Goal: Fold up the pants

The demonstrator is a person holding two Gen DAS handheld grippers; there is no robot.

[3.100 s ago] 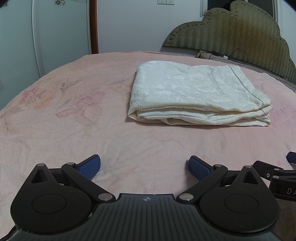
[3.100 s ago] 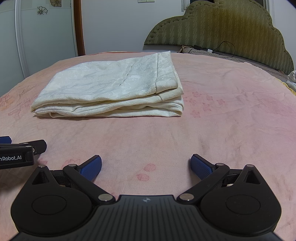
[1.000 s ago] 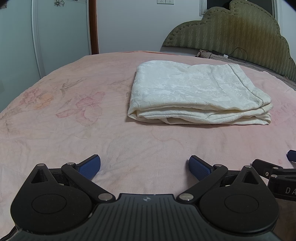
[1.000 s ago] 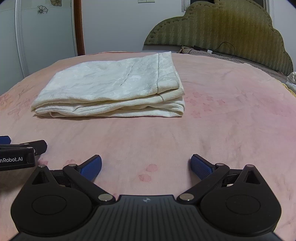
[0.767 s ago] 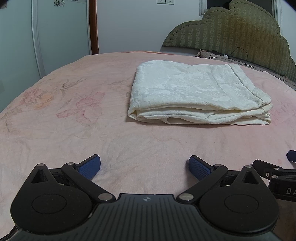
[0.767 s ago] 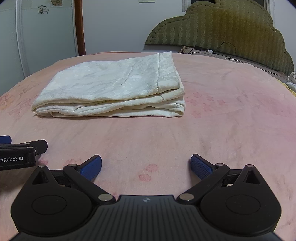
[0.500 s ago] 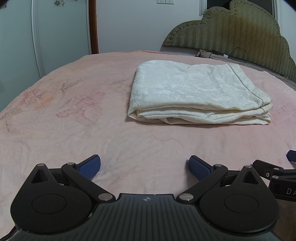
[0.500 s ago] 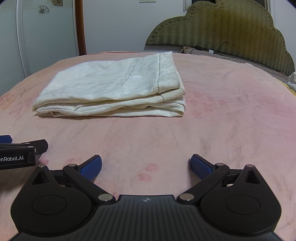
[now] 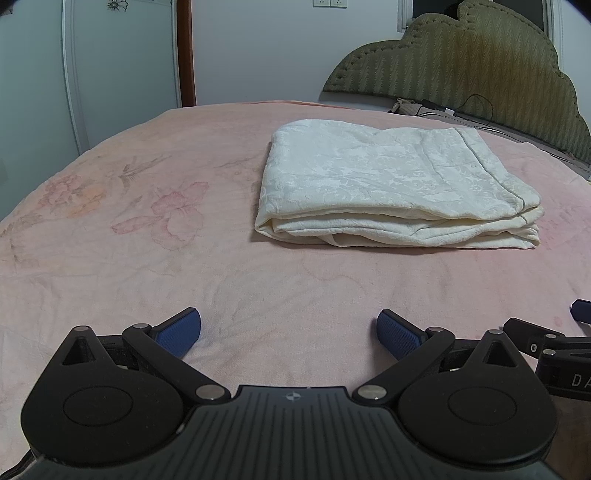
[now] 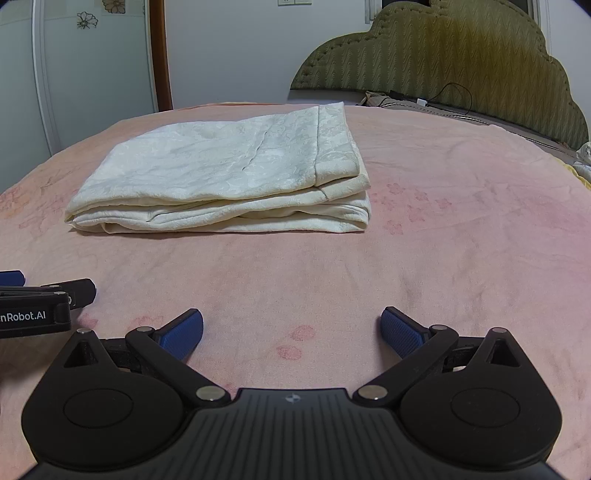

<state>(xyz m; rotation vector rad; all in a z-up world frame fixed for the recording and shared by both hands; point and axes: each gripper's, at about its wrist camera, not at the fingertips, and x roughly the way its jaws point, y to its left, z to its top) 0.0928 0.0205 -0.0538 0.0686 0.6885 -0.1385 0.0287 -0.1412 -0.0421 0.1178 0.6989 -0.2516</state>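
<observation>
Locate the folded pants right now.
The folded cream pants lie on the pink bedspread, ahead of both open grippers, right of centre in the left wrist view and left of centre in the right, short of the green headboard.

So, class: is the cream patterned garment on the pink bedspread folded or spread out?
Folded. The cream patterned garment lies as a compact rectangle, stacked layers showing along its near edge.

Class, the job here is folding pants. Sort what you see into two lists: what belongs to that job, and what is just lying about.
Belongs to the job:
- folded cream pants on the pink bedspread
- left tool, open, empty
- right tool, open, empty

Just lying about:
- black cable by the headboard
- flower stickers on the wardrobe door
</observation>
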